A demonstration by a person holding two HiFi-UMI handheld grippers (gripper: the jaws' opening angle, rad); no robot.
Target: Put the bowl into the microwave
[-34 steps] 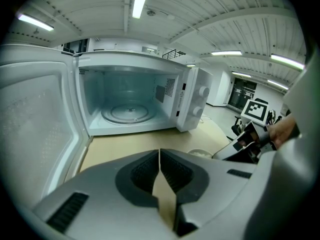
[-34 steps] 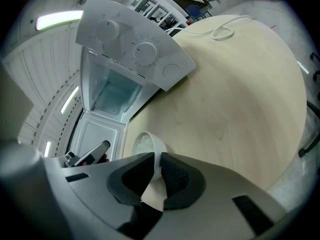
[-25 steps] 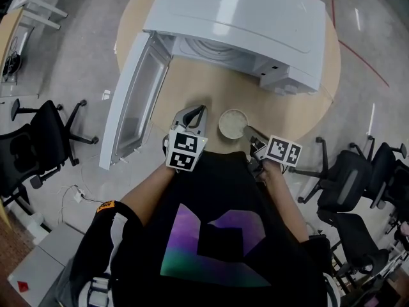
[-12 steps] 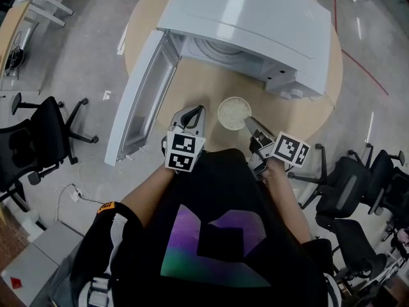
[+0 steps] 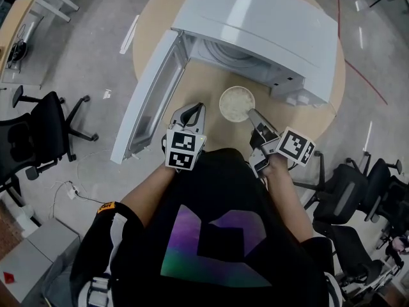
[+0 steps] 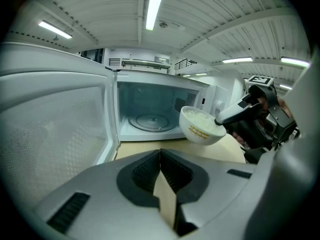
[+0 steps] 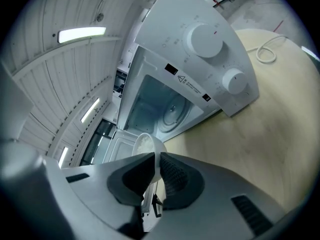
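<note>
A white bowl (image 5: 236,102) of rice hangs above the round wooden table (image 5: 211,85), just in front of the white microwave (image 5: 255,24). My right gripper (image 5: 251,114) is shut on the bowl's near rim; in the right gripper view the bowl (image 7: 144,146) is tilted, its rim pinched at that gripper (image 7: 155,165). The microwave door (image 5: 148,94) stands wide open to the left. In the left gripper view the cavity with its glass turntable (image 6: 149,121) is bare, and the bowl (image 6: 201,125) floats at its right front. My left gripper (image 5: 192,112) is shut on nothing, low over the table's near edge.
Black office chairs stand on the floor at the left (image 5: 35,133) and right (image 5: 348,187) of the table. A white cable (image 7: 265,51) lies on the table beside the microwave's control panel with two knobs (image 7: 205,40). The open door bounds the left side.
My right gripper has carried the bowl up off the table and forward, closer to the microwave's opening. The left gripper has stayed in place.
</note>
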